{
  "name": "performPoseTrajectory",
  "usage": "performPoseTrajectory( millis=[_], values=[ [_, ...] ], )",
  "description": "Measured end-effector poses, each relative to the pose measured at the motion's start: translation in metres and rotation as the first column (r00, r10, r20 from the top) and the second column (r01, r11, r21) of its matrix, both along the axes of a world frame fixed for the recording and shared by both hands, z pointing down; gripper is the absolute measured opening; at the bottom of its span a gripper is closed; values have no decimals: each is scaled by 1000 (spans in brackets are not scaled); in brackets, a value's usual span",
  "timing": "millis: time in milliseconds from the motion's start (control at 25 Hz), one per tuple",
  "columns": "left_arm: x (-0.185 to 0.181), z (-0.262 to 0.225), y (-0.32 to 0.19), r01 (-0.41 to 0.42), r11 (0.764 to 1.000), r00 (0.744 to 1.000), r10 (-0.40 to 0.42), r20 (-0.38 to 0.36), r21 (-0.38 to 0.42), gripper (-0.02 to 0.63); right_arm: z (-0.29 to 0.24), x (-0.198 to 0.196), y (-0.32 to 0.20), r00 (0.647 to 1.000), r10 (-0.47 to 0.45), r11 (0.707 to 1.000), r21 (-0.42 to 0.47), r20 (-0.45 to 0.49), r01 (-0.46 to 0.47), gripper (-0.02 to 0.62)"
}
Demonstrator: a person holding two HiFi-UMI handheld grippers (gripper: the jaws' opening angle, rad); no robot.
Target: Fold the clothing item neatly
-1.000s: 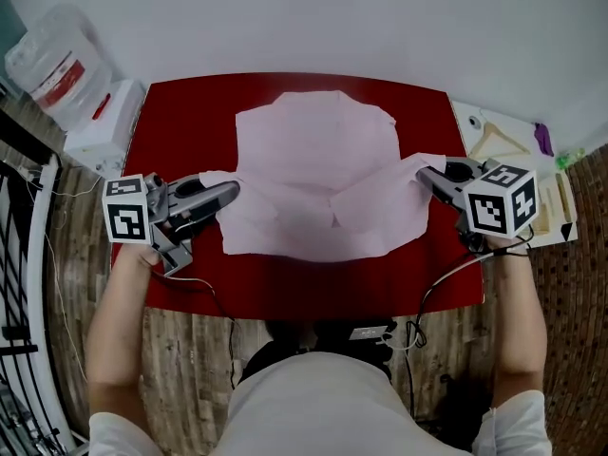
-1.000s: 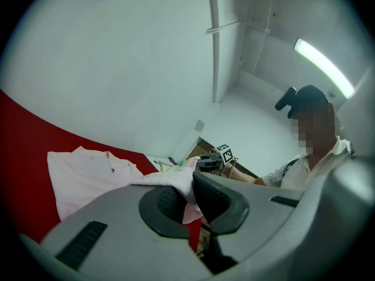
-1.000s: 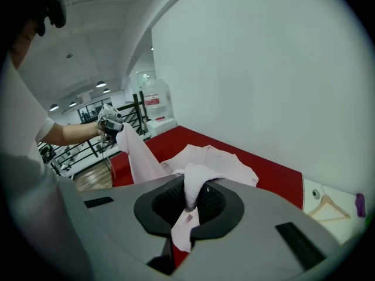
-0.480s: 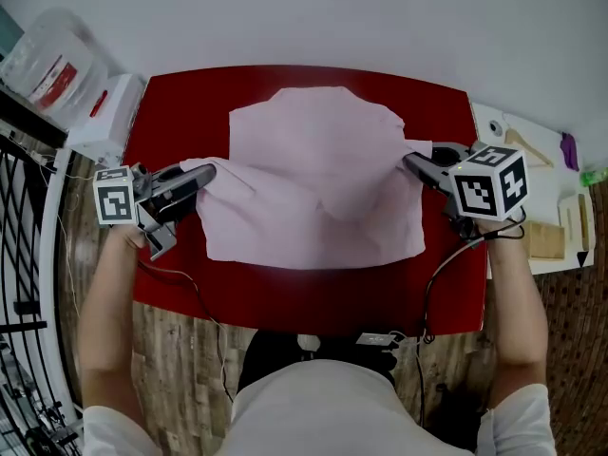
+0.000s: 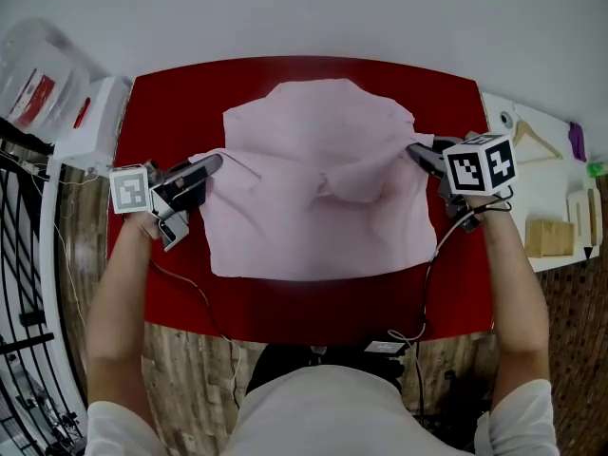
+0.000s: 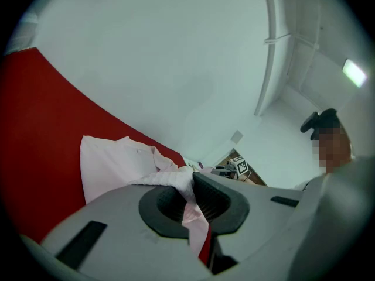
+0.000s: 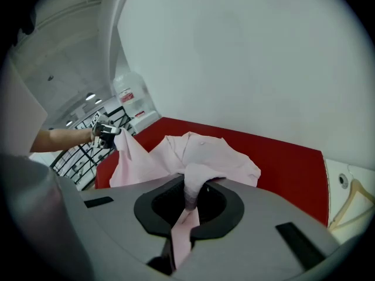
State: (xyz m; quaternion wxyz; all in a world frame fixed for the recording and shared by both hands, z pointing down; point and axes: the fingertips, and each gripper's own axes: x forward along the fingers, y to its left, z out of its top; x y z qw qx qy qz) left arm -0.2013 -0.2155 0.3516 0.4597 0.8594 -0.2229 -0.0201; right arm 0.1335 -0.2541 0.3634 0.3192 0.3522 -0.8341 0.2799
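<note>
Far left, off the table: clear plastic container [image 5: 33, 74], white box [image 5: 90, 126] beside it, black railing [image 5: 24, 255] along the floor edge. Red table [image 5: 171, 103] in the middle against a white wall. Left tongs [image 5: 215, 164] come in from the table's left side, marker cube [image 5: 130, 189] on the rear, person's hand behind it, thin cable [image 5: 190, 288] trailing toward the near table edge. Left tongs clenched on the pink shirt [image 5: 318, 198]: the left gripper view shows a bunch of fabric pinched between the pads, with a strip of it hanging down behind them. Pink shirt lies mid-table, mostly flat, straight hem toward the person, narrower collar end toward the wall, and a loose rumpled fold across the middle. Left edge of the shirt is pulled up to the left tongs. The right gripper view shows that corner raised off the table. Right tongs [image 5: 418, 153] at the shirt's upper right edge, second marker cube [image 5: 481, 164] on top, black cable hanging from it toward the floor. Right tongs also clenched on the shirt, fabric bunched between the pads and a strip poking through below. Right of the table: white side surface [image 5: 556, 188] with a wooden hanger [image 5: 535, 141] and a cardboard box [image 5: 546, 237].
</note>
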Motion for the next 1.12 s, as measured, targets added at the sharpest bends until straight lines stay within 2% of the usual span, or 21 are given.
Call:
performPoseTrajectory(
  millis=[440,680,880,1120],
  values=[
    [-10,51,-48,14,992,997,-23,-69,-122,18,46,18,-41,987,145,986,-77,-66,-149,25],
    [-26,64,-63,25,987,996,-38,-79,-161,18,44,25,-60,986,150,985,-76,-75,-156,25],
    [-44,65,-71,100,981,990,-115,-83,-168,18,60,52,-73,984,171,978,-113,-48,-176,25],
    [-77,96,-74,202,955,978,-207,1,-219,17,93,85,-86,974,222,955,-191,-41,-225,25]
  ],
)
